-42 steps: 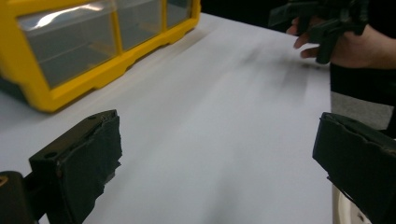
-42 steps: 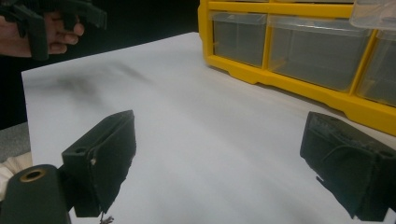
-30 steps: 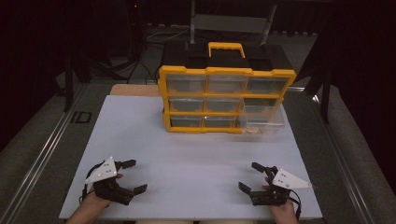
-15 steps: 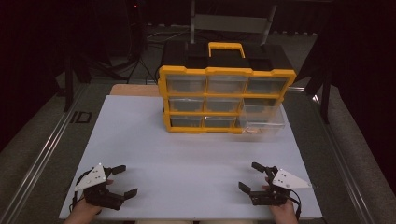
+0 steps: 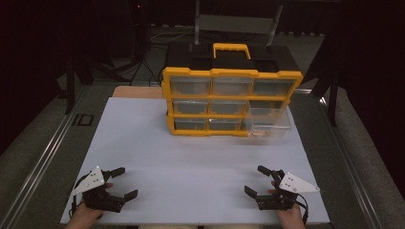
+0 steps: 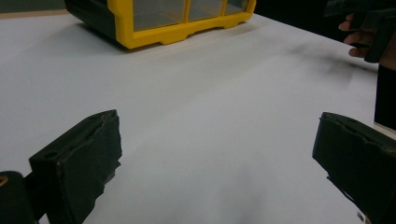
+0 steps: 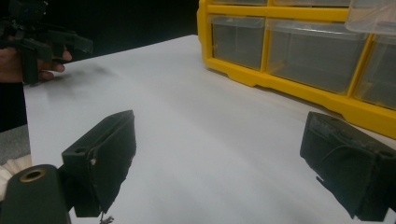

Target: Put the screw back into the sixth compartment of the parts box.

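Drawer [image 5: 268, 120] of clear plastic, pulled out from the right side of the yellow organiser [image 5: 229, 102], sits at the far middle of the white worktop [image 5: 191, 167]. It looks light, thin-walled and slick (likely to flex if squeezed hard), so I'd take it by the front lip rather than the flat sides. Both the left gripper [image 5: 119, 183] and the right gripper [image 5: 258, 181] rest at the near edge, well apart from it, jaws spread wide and empty.
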Available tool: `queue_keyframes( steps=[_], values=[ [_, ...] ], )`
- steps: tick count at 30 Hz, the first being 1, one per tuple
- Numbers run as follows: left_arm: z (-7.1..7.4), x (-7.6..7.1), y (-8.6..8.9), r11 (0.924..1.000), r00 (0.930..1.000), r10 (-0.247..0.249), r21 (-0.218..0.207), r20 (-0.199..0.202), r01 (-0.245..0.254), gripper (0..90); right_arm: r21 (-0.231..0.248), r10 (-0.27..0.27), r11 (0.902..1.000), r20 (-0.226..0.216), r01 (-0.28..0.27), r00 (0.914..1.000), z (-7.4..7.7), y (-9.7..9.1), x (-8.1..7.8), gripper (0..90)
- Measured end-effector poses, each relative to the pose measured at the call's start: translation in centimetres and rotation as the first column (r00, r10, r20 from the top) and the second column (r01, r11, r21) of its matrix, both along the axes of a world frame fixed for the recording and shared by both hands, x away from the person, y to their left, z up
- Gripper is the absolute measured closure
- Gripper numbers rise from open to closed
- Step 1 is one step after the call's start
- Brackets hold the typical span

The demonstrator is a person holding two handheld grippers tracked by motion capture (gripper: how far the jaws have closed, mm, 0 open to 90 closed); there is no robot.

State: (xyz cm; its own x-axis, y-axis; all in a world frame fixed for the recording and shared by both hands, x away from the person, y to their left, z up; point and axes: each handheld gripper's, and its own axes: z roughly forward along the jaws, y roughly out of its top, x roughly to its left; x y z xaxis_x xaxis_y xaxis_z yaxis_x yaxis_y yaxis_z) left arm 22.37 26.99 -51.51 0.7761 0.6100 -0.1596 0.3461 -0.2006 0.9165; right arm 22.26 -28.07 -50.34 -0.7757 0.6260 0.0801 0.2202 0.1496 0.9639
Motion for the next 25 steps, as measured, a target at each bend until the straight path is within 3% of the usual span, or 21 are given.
queue_keyframes(
  steps=[25],
  values=[
    [-0.03,-0.03,-0.18,1.0,1.0,-0.002,0.007,-0.001,0.002,1.9,-0.008,-0.006,1.0,-0.004,0.006,1.0,-0.11,-0.05,0.14,10.5]
  ],
)
